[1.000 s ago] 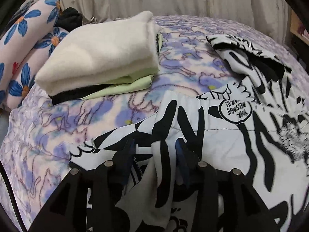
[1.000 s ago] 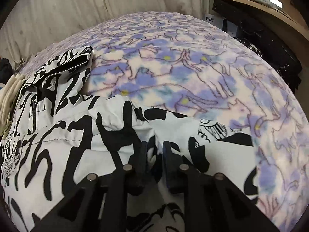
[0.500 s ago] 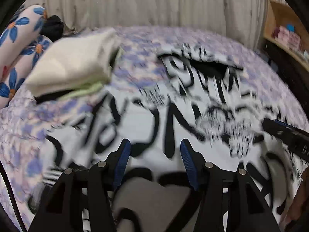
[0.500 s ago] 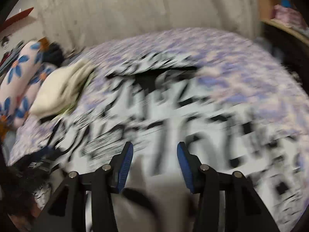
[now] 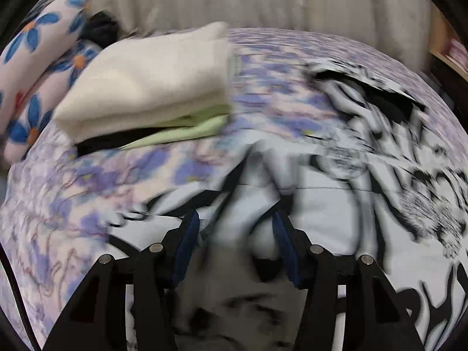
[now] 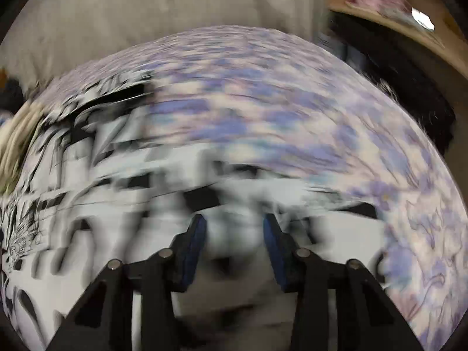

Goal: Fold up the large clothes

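A large white garment with black graffiti print (image 5: 365,201) lies spread on the bed; it also shows in the right wrist view (image 6: 87,193). My left gripper (image 5: 235,219) is open, its blue-padded fingers (image 5: 187,234) wide apart over the garment's near left part. My right gripper (image 6: 234,222) is open too, low over the garment's near right part, close to its edge. Both views are motion-blurred, so whether cloth lies between the jaws is unclear.
A stack of folded clothes (image 5: 152,82), cream on top with green and black below, sits at the back left of the purple cat-print blanket (image 6: 278,102). Floral pillows (image 5: 32,55) lie at far left. A curtain hangs behind; a wooden shelf (image 6: 409,29) stands right.
Both grippers were shut on the garment's edge a second ago; they opened, swung over the spread garment, and now sit low over it again, still open.
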